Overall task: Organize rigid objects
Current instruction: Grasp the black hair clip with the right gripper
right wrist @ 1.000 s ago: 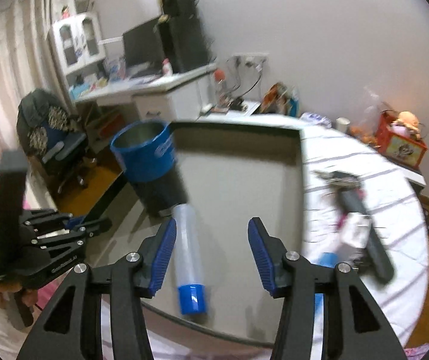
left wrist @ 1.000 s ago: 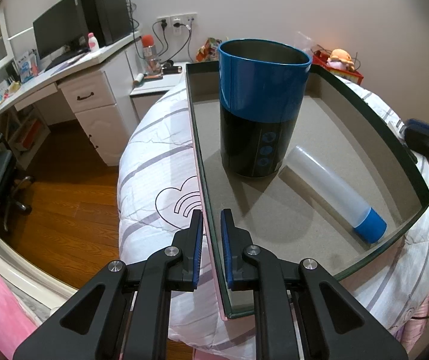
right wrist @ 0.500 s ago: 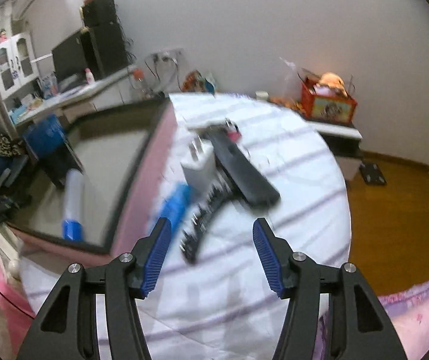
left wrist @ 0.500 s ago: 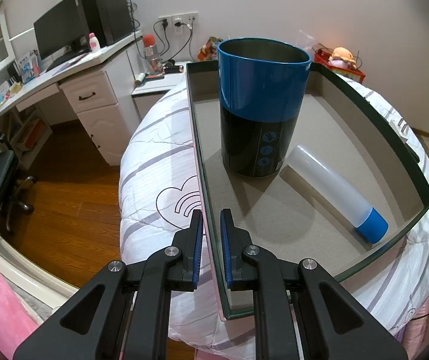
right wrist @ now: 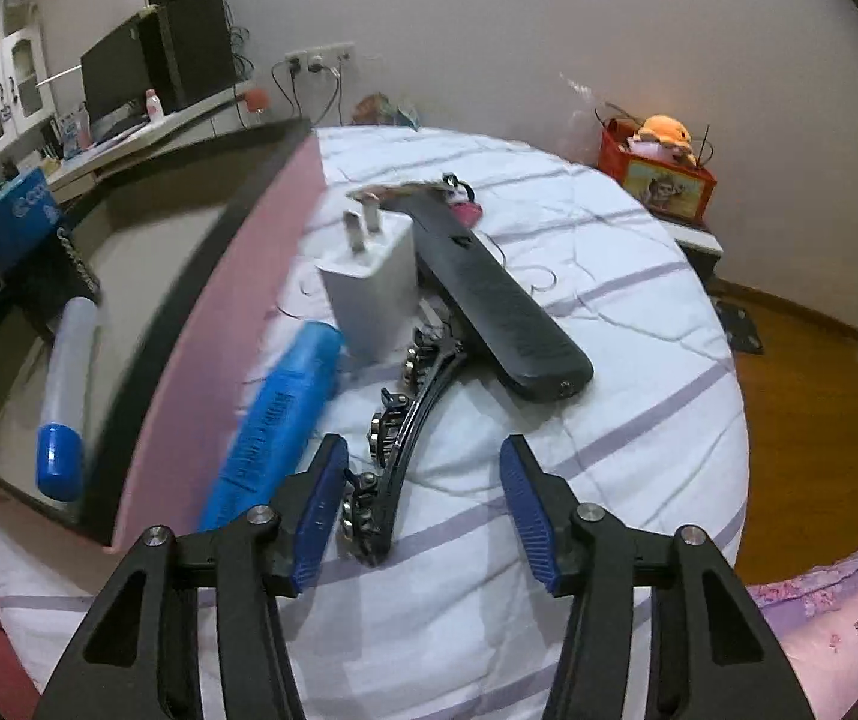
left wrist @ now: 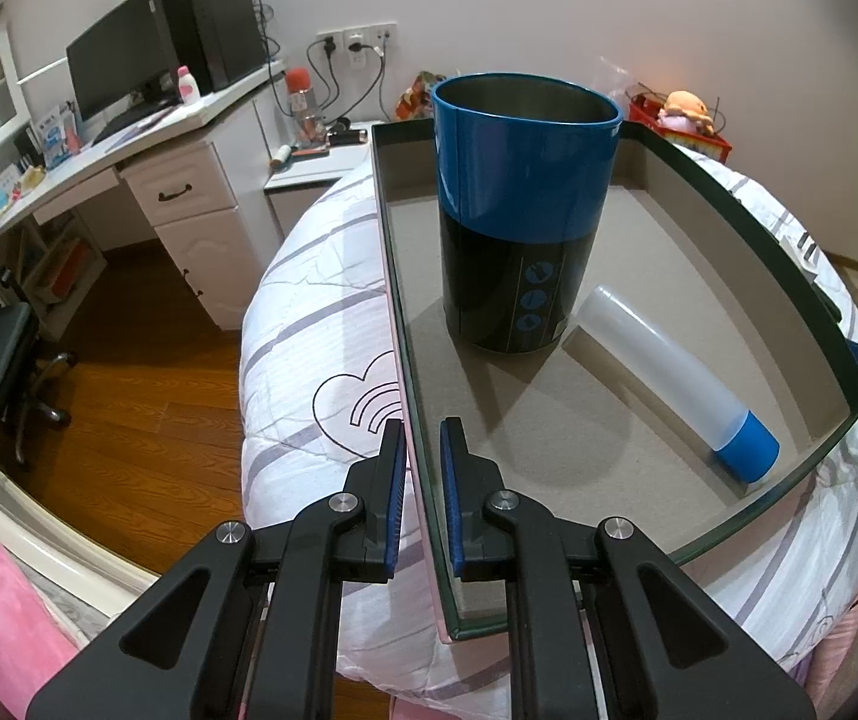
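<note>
Tray (left wrist: 723, 192), shallow, grey-lined with pink outer wall, steadied at lower centre by left gripper (left wrist: 422, 498) pinched on its rim, already holding blue-black canister (left wrist: 519, 228) and translucent blue-capped tube (left wrist: 669, 378), while right gripper (right wrist: 423, 510), jaws just narrowing yet apart, straddles black studded hair clip (right wrist: 396, 438) on the bed beside it, apparently next for stowing.

White desk (left wrist: 147, 162), wooden floor (left wrist: 129, 396), plain pale wall (left wrist: 549, 6)

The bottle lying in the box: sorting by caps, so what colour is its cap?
Blue, on a translucent white bottle; the cap shows best in the left wrist view.
</note>
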`<action>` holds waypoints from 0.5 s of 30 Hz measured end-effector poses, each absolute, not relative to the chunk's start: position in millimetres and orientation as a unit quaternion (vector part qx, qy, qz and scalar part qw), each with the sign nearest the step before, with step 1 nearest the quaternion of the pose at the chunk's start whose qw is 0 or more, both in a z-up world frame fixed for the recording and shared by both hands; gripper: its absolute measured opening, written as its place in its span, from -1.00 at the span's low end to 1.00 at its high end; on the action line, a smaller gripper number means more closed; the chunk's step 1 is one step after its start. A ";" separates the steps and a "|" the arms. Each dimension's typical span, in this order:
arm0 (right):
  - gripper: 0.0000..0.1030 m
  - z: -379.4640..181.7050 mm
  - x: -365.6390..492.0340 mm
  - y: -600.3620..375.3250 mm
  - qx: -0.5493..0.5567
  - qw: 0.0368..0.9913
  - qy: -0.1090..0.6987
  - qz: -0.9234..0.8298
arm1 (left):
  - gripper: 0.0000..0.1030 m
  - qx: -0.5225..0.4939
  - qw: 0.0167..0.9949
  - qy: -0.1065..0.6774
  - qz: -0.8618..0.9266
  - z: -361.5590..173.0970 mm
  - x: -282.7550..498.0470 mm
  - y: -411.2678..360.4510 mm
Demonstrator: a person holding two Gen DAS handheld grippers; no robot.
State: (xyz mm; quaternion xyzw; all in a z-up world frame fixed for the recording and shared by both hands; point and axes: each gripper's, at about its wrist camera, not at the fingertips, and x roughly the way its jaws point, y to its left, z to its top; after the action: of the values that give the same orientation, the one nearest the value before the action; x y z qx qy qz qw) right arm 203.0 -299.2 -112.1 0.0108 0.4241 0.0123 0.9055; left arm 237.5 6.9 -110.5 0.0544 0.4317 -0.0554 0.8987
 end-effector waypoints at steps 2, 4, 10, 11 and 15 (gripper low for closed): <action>-0.04 -113.0 203.5 -301.3 0.013 0.905 0.424 0.012 | -0.80 0.056 0.899 0.432 -0.055 -110.4 237.5 6.6; -0.04 -111.1 205.2 -300.4 0.011 0.906 0.422 0.014 | -0.81 0.055 0.899 0.432 -0.055 -110.4 236.9 6.8; -0.07 -110.9 215.8 -295.5 0.001 0.906 0.422 0.021 | -0.81 0.056 0.899 0.432 -0.054 -110.3 236.6 6.6; -0.13 -111.0 217.3 -294.4 -0.004 0.906 0.422 0.022 | -0.81 0.055 0.898 0.432 -0.055 -110.3 237.1 6.5; -0.58 -110.2 219.3 -292.7 -0.012 0.905 0.424 0.031 | -0.81 0.056 0.898 0.432 -0.055 -110.3 237.3 6.1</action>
State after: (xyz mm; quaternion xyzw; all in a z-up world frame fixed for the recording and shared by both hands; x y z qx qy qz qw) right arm 219.3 -292.7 -110.2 -0.0121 0.4241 0.0305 0.9050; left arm 237.3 6.1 -110.3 0.0565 0.4320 -0.0545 0.8985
